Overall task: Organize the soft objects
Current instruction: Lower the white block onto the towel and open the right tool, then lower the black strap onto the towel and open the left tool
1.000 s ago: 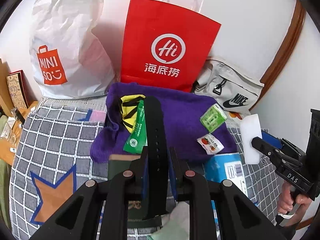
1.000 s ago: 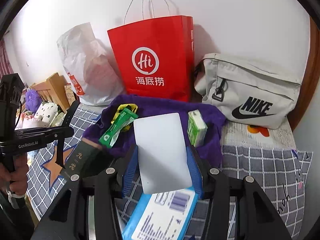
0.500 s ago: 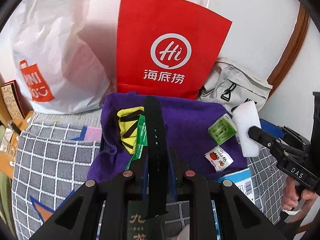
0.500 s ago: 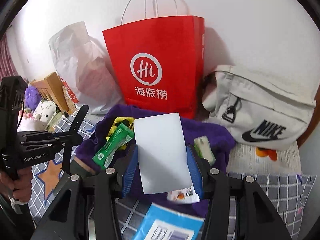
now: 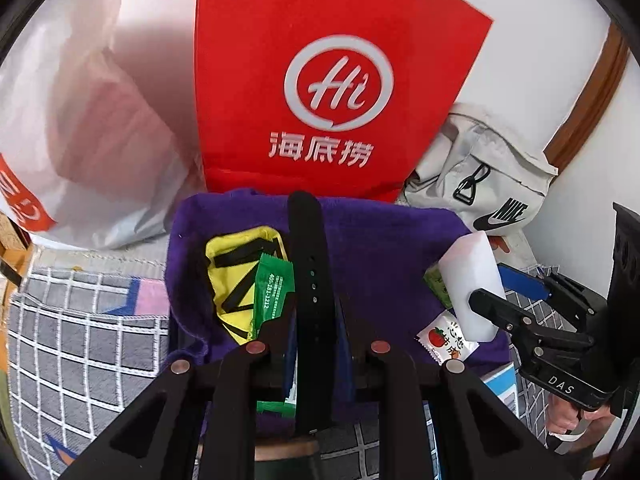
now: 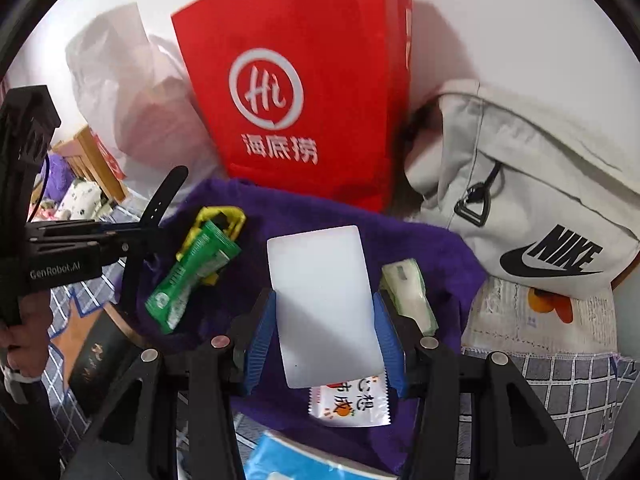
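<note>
My left gripper (image 5: pixel 314 320) is shut on a black strap with holes (image 5: pixel 308 256) and holds it upright over a purple towel (image 5: pixel 380 248). My right gripper (image 6: pixel 326 312) is shut on a white sponge block (image 6: pixel 324 300), also over the towel (image 6: pixel 304 216). On the towel lie a yellow pouch (image 5: pixel 236 272), a green sachet (image 5: pixel 272 296), a tomato sachet (image 5: pixel 446 338) and a pale green packet (image 6: pixel 408 292). The sponge (image 5: pixel 472 280) and right gripper (image 5: pixel 508 316) show at the right of the left wrist view. The strap (image 6: pixel 160 204) shows at left in the right wrist view.
A red paper bag (image 5: pixel 328 92) stands behind the towel, a white plastic bag (image 5: pixel 80 128) to its left, a grey Nike bag (image 6: pixel 532 208) to its right. A checked bedspread (image 5: pixel 80 340) lies under the towel. A blue packet (image 6: pixel 288 460) lies at the near edge.
Both grippers have moved forward toward the red bag, still holding the strap and the sponge. The towel and bags now appear closer and larger.
</note>
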Available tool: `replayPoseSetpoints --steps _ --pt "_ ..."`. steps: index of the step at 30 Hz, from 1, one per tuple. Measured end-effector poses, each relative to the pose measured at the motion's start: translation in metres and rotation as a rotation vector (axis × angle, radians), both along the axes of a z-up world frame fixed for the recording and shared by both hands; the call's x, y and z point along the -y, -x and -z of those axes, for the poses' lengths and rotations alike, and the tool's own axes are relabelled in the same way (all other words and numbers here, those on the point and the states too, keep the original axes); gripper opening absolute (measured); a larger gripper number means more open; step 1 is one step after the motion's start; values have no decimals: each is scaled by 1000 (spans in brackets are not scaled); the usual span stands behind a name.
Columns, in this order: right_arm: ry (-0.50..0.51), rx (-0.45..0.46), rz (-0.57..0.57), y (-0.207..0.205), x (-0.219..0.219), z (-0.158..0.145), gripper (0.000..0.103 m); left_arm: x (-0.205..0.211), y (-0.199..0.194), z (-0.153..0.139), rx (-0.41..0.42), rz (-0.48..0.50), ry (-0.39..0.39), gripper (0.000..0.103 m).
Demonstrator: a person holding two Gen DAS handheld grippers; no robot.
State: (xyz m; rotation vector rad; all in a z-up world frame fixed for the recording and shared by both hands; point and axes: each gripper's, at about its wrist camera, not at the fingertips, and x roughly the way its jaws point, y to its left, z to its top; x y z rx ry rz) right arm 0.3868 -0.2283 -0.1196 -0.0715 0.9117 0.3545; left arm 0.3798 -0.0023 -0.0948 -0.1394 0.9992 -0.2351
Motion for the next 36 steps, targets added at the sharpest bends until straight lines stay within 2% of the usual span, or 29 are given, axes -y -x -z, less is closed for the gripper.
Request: replayPoseSetpoints --steps 7,15,36 --pt "-18 -73 -15 -10 4 19 49 -6 -7 18 -33 3 41 17" --pt "16 -130 -64 -13 -11 42 49 -4 -15 33 -78 24 73 17" --pt "62 -163 -56 -20 -21 57 50 13 -20 52 -124 48 35 17"
